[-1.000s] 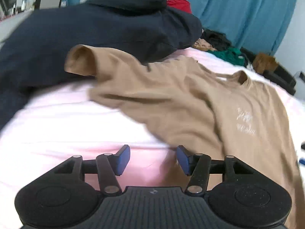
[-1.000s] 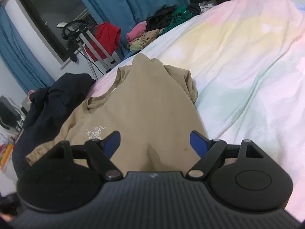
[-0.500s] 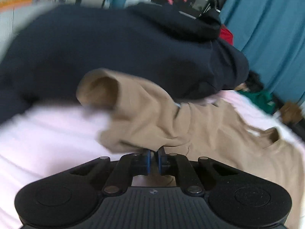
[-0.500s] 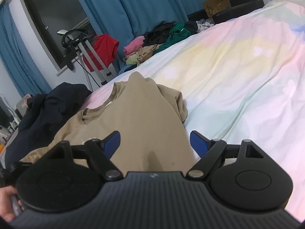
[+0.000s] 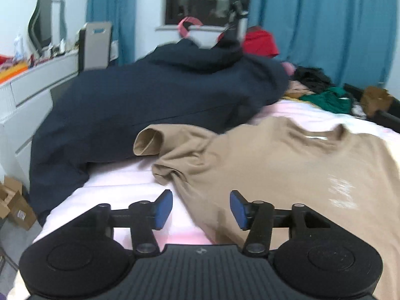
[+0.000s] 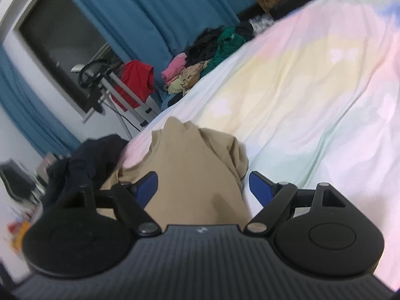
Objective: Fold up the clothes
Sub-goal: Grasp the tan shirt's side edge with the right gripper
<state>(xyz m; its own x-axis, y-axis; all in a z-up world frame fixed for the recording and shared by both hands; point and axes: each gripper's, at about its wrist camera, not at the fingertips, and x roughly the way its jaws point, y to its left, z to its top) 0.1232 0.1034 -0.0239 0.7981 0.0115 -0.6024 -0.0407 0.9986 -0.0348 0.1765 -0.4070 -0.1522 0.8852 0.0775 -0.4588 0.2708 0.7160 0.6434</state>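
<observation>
A tan T-shirt [image 5: 275, 165] lies face up on the pastel bed sheet [image 5: 120, 182], its left sleeve cuff resting against a navy hoodie [image 5: 155, 100]. My left gripper [image 5: 200, 208] hovers over the shirt's side edge. Its jaws are opening, and the blue pads press on nothing. In the right wrist view the T-shirt [image 6: 195, 160] runs away from me, with its far sleeve bunched up. My right gripper [image 6: 203, 188] hangs above the shirt's near part. Its jaws stand wide and are closing slightly, and no cloth is pinched between them.
The hoodie [image 6: 82, 160] covers the bed's left side. A pile of clothes [image 6: 200, 57] sits at the far end of the bed, beside a red garment [image 6: 135, 82] on a rack. A white dresser [image 5: 30, 92] and cardboard boxes [image 5: 15, 205] stand left of the bed.
My left gripper was shut on the shirt's edge half a second ago. It has since let go, opened, and risen away. The right wrist view has rolled and shifted a little.
</observation>
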